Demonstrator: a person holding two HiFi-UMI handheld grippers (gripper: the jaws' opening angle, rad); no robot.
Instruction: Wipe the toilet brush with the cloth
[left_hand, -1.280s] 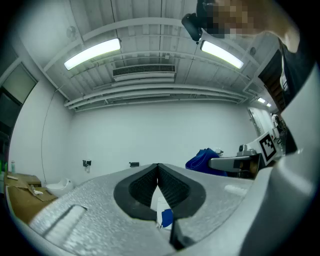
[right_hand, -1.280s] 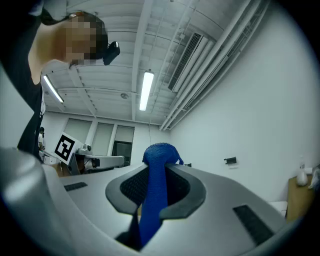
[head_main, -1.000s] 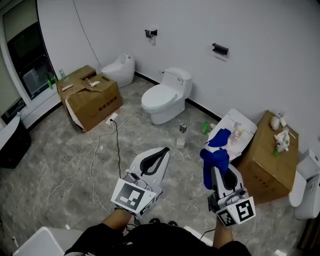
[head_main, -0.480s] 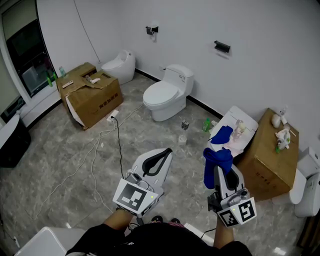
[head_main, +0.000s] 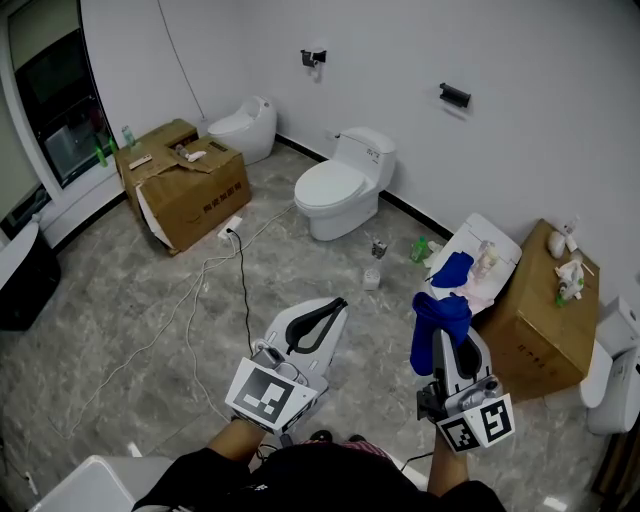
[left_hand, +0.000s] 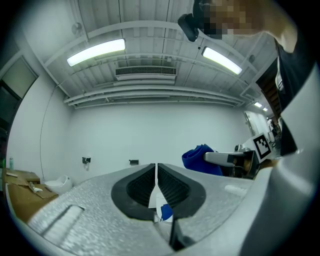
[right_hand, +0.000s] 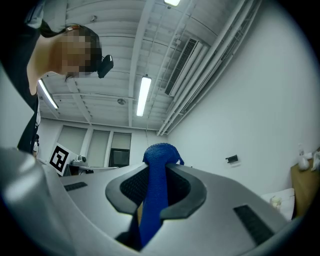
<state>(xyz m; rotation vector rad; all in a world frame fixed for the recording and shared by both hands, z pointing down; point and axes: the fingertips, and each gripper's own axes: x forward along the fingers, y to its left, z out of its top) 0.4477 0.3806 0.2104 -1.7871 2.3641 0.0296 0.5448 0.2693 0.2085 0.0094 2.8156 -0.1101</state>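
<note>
The right tongs clamped the bunched blue cloth, the left tongs sat closed and empty, and that narrow pinch could let it slip out mid-wipe.

The grey marbled floor carries a white toilet well ahead of the fingers of the left gripper, an open cardboard box far to their left, and a black cable trailing from a power strip toward them. A second cardboard box stands just right of the fingers of the right gripper, with a small cup ahead of them.
</note>
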